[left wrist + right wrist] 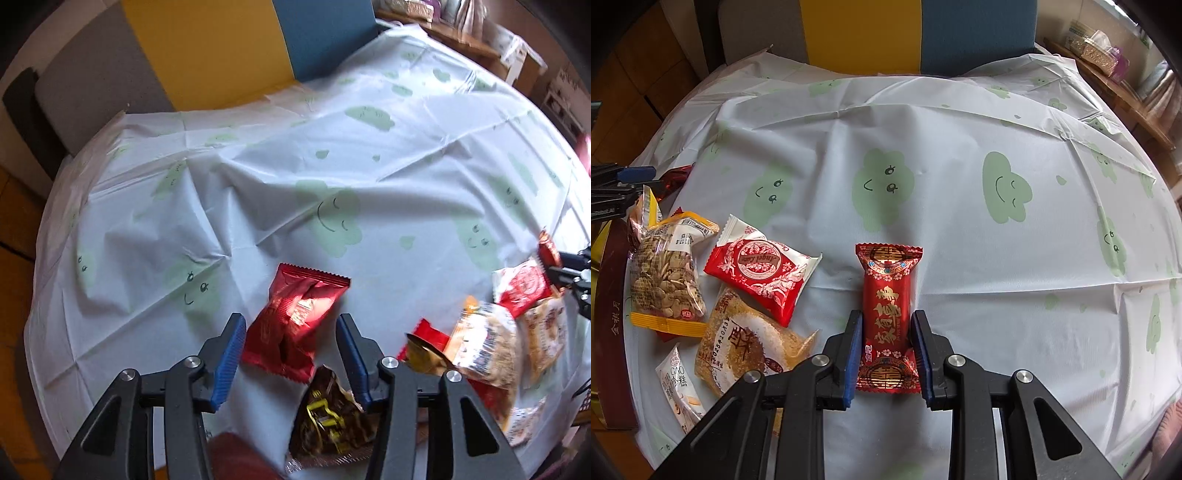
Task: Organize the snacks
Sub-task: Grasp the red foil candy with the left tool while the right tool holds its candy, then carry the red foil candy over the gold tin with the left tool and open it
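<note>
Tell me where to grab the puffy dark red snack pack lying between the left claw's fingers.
Grip the dark red pack across its puffy middle, coming straight down from above. It lies flat on the tablecloth with its crimped ends pointing away and toward the camera, so its long sides already face the left claw, whose open fingers straddle it. The thin crimped ends would likely slip.
</note>
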Available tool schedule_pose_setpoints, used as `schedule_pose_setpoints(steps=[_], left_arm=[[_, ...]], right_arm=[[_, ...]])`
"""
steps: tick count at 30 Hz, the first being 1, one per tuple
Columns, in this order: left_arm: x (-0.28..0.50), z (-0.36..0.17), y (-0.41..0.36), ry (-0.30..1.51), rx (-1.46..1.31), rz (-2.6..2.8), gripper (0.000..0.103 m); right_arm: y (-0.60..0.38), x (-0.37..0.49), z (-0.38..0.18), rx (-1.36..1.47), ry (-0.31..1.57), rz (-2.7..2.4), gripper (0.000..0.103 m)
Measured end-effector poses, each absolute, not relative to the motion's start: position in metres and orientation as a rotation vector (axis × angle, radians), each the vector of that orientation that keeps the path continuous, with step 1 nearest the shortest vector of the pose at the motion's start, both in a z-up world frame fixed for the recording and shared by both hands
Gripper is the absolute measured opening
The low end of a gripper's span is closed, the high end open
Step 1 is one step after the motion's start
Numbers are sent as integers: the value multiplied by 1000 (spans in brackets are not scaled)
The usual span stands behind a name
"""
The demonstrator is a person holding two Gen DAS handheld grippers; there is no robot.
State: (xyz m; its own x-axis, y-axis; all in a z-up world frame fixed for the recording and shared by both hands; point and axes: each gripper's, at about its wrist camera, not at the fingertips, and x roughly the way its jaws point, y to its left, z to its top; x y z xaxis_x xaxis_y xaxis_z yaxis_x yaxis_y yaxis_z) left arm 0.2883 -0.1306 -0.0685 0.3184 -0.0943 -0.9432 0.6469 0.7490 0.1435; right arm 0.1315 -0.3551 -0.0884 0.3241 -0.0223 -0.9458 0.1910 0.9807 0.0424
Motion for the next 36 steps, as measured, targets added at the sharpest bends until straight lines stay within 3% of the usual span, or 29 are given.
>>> schedule_pose_setpoints(steps=[4, 6, 10, 11, 25, 36], left_arm=[[300, -78, -132, 1182, 526, -515, 51], [303, -82, -132, 1194, 498, -509, 35], [295, -81, -131, 1161, 476, -503, 31], [293, -78, -129, 1149, 467, -495, 25], [222, 18, -81, 951, 215, -480, 25], [145, 60, -5, 877, 106, -340, 25]], right_arm=[[-355, 132, -88, 153, 1235, -142, 28], [-354, 132, -88, 149, 1235, -141, 28], [-352, 132, -89, 137, 1234, -140, 28], [-350, 131, -88, 131, 1233, -140, 28], [-348, 126, -87, 115, 1214, -134, 28], [-340, 124, -85, 67, 1197, -137, 28]])
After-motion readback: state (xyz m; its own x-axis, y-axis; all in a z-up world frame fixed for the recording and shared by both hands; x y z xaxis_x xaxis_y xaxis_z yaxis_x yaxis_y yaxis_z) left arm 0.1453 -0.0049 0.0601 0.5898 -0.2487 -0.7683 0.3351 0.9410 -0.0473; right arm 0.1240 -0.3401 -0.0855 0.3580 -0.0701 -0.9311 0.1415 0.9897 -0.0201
